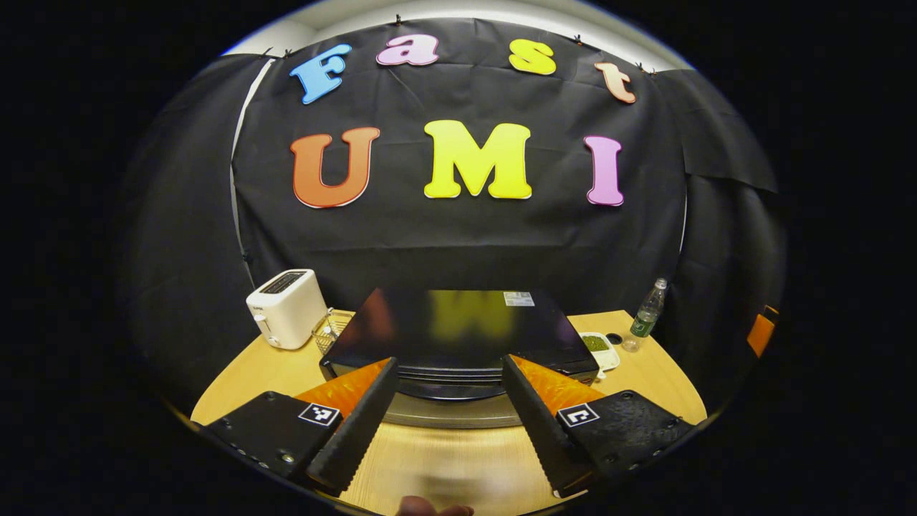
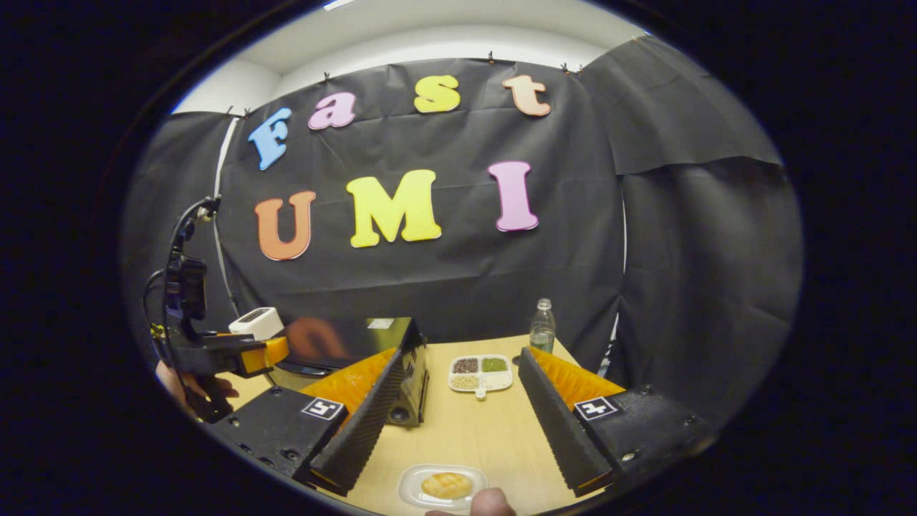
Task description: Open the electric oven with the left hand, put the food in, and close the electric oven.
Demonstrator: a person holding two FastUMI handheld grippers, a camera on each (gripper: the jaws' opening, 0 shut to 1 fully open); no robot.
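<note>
My left claw [image 1: 450,416] stands wide open and holds nothing. In the left gripper view the electric oven [image 1: 458,337] lies straight ahead at frame centre, its long axis running across the frame, and its front edge shows in the gap between my two fingers. The door looks shut; I cannot make out its handle. My judgement: the next move is a short advance forward and down to the door's front edge.

My right claw [image 2: 458,423] is also wide open and empty. In the right gripper view the food [image 2: 446,485], a bun on a small tray [image 2: 412,494], lies at bottom centre, just below the finger gap.

Room to move: bare desk [image 2: 473,430] lies ahead of the right claw; the toaster [image 1: 286,308], wire basket [image 1: 331,328], sectioned dish [image 2: 480,373] and bottle [image 2: 542,326] flank the oven.
</note>
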